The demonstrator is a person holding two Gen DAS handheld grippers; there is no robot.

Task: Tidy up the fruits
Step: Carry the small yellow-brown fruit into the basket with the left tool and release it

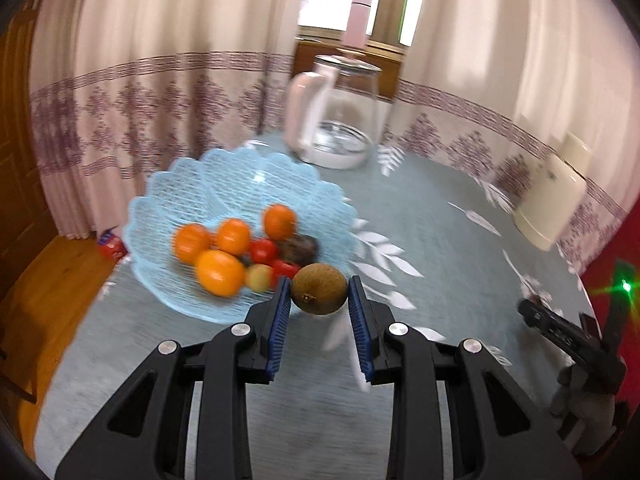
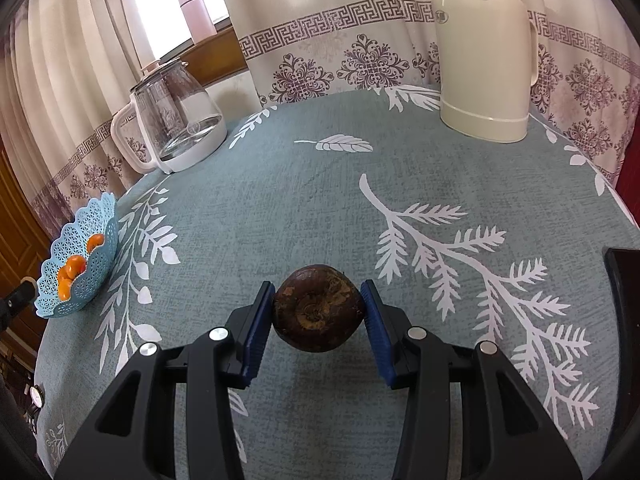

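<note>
Left gripper [image 1: 319,294]: black two-finger frame, blue ribbed pads [image 1: 282,320], silver pivot bolts. Jaws closed onto a brown round fruit [image 1: 319,289], gripped at the pad tips, one pad on each side. Pose: pointing forward, above the table.

Right gripper [image 2: 318,306]: same build, blue pads [image 2: 256,334]. Jaws clamped on a dark brown fruit [image 2: 318,307], pads pressing its left and right sides near the tips. Pose: level, pointing forward; whether the fruit touches the table cannot be told.
</note>
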